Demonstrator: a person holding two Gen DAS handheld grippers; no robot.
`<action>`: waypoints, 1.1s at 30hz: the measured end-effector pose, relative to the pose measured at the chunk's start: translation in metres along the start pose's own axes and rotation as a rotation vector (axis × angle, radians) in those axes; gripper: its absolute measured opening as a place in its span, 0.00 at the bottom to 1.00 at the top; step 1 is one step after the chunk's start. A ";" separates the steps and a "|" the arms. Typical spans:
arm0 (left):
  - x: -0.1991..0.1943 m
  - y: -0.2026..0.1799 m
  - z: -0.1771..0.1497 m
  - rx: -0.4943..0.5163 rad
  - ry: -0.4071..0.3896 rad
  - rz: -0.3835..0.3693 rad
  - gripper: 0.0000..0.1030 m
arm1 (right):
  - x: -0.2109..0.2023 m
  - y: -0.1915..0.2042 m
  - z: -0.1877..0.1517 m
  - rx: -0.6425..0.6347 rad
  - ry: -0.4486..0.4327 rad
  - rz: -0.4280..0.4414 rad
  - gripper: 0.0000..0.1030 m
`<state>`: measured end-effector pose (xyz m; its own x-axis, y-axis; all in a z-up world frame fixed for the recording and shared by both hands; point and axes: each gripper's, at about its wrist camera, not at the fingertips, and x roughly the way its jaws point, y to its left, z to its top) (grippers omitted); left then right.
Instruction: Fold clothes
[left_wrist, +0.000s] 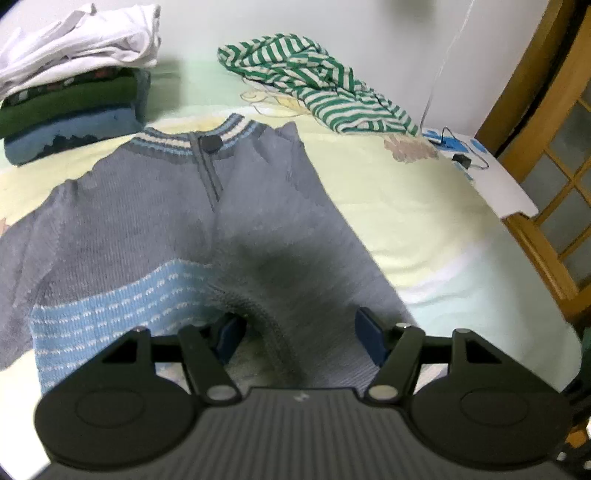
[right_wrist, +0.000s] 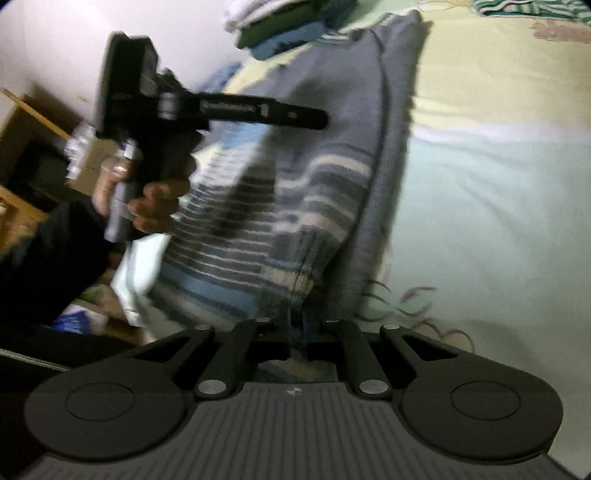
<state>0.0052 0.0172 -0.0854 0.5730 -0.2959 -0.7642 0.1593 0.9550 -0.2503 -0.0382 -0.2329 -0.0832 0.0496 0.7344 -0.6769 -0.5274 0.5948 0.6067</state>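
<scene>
The grey sweater (left_wrist: 177, 221) lies spread on the bed (left_wrist: 424, 221), collar away; the right gripper (right_wrist: 297, 325) is clamped on its hem, while the left gripper (left_wrist: 301, 328) stands apart over a raised fold, pressing nothing. Risk: a single pinch may drag the knit askew. Only the left view shows the folded pile (left_wrist: 74, 92) and striped garment (left_wrist: 314, 77); only the right shows the person's hand (right_wrist: 147, 195).

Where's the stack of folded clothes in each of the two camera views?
Left wrist view: the stack of folded clothes, white on top, then green and blue, sits upper left, beyond the sweater's collar.
Right wrist view: top centre, cut by the frame edge.
Shared landmark: the grey-blue knitted sweater.
</scene>
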 end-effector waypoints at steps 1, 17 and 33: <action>-0.004 -0.001 0.001 -0.006 -0.008 -0.005 0.68 | -0.005 -0.001 0.001 0.004 -0.015 0.044 0.06; -0.023 -0.008 -0.028 0.061 0.000 0.234 0.82 | -0.001 0.016 0.013 -0.327 0.188 -0.099 0.28; -0.010 -0.115 -0.055 0.317 0.057 0.049 0.87 | 0.072 -0.046 0.236 -0.261 -0.130 -0.249 0.33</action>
<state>-0.0629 -0.0914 -0.0818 0.5416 -0.2420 -0.8051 0.3807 0.9244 -0.0218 0.1898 -0.1298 -0.0612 0.3017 0.6231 -0.7216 -0.6834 0.6691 0.2921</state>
